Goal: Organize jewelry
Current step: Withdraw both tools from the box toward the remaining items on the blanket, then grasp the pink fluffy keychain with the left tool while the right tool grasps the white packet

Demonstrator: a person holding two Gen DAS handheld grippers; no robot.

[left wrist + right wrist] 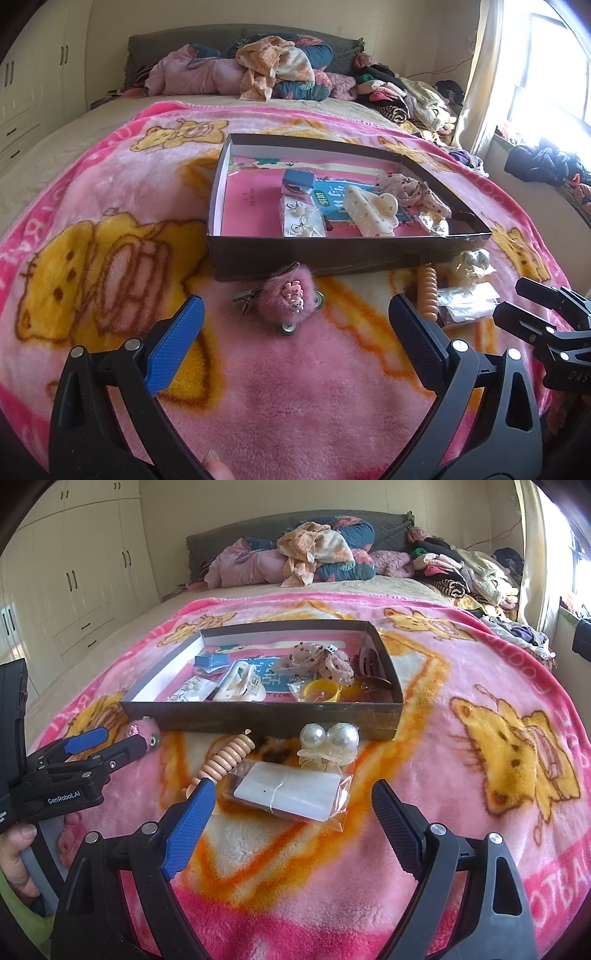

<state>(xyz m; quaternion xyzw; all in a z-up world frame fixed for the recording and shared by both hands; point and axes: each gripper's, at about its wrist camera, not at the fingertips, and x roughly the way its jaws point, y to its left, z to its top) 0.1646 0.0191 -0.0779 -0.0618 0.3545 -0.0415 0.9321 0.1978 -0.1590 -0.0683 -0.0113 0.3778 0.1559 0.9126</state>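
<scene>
Both spread wide, the left gripper (295, 325) faces the fluffy pink clip (288, 299) just ahead, the right gripper (291, 812) the bagged packet (291, 794)

A home bedroom: a bed (110, 627) spread with a pink cartoon-bear blanket (480, 775), heaped clothes (321, 554) at the headboard (229, 535), built-in wardrobes (81, 565), and a curtained window (546, 74).

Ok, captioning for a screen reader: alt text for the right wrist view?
The open right gripper hovers over a clear packet on a pink blanket, beside a pearl clip and coil hair tie. Behind sits a dark box of hair accessories.
</scene>
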